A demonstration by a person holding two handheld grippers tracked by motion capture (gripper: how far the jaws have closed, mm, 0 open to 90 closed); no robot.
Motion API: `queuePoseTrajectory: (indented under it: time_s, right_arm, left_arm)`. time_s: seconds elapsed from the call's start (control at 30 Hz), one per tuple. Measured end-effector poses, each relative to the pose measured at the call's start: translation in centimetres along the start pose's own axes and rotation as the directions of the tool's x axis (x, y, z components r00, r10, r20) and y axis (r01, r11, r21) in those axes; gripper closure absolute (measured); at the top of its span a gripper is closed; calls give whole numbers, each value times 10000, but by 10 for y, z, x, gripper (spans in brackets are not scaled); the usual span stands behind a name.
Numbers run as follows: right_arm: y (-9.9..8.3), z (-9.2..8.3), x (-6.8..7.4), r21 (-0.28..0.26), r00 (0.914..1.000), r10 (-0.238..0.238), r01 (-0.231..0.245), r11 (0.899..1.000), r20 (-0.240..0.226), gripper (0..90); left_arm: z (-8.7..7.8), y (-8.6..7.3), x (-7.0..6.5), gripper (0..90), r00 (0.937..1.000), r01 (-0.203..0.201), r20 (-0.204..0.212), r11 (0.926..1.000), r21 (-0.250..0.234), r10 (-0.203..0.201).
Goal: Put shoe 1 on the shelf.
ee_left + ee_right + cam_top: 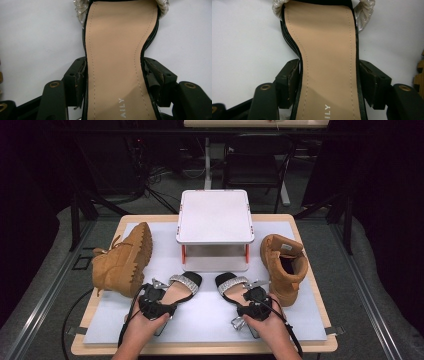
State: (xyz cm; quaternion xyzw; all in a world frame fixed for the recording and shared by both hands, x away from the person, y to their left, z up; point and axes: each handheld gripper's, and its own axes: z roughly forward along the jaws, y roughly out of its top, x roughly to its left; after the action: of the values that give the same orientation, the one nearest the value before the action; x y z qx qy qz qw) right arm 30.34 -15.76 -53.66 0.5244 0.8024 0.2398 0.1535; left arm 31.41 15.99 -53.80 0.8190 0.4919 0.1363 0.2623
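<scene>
From above, I hold a gripper in each hand over two heeled sandals on the white mat [210, 315]. My left gripper [161, 296] sits across the waist of the left sandal [183, 287]; my right gripper [248, 296] sits across the waist of the right sandal [231, 286]. Both sandals lie toes away from me, their glittering straps pointing toward the white stand [214, 217] at the middle of the table [320, 347]. A tan boot [122, 261] lies on its side to the left, sole facing the sandals; a second tan boot [284, 266] stands to the right, just beside my right gripper.

In the left gripper view, the left sandal's [117, 62] beige insole runs up between my jaws. The pads meet the black edges of the sole on both sides, so I am gripping it at its narrowest part. The silver strap [81, 12] shows at the top.

In the right gripper view, the right sandal [327, 62] lies between my jaws the same way. The left pad touches the sole edge and the right pad sits against the other edge: a grip on the sandal. A corner of boot sole [419, 75] shows at the right edge.
</scene>
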Motion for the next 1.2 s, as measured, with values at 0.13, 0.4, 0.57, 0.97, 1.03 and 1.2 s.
queuePoseTrajectory:
  time_s: [0.13,0.4,0.57,0.97,1.03,1.2]
  right_arm:
    - [1,0,2,97,9997,-28,25,9999,230,392]
    - [1,0,2,81,9997,67,-69,9999,245,397]
    - [0,0,2,21,9997,117,-118,9999,219,397]
    - [0,-1,3,59,9995,58,-60,10000,310,399]
    - [0,-1,3,-28,9995,136,-135,9999,279,399]
    - [-1,-2,1,-64,9997,200,-199,9998,154,400]
  left_arm:
    - [0,0,0,396,10000,23,-16,10000,-1,-23]
    - [0,0,-1,399,10000,40,-68,10000,-3,-40]
    - [0,0,-1,400,10000,54,-59,10000,-10,-54]
    - [0,0,-1,401,10000,58,-57,10000,-44,-58]
    - [-1,0,-2,401,9999,66,-82,10000,-33,-67]
    - [0,0,-2,402,9999,114,-85,9999,-39,-115]
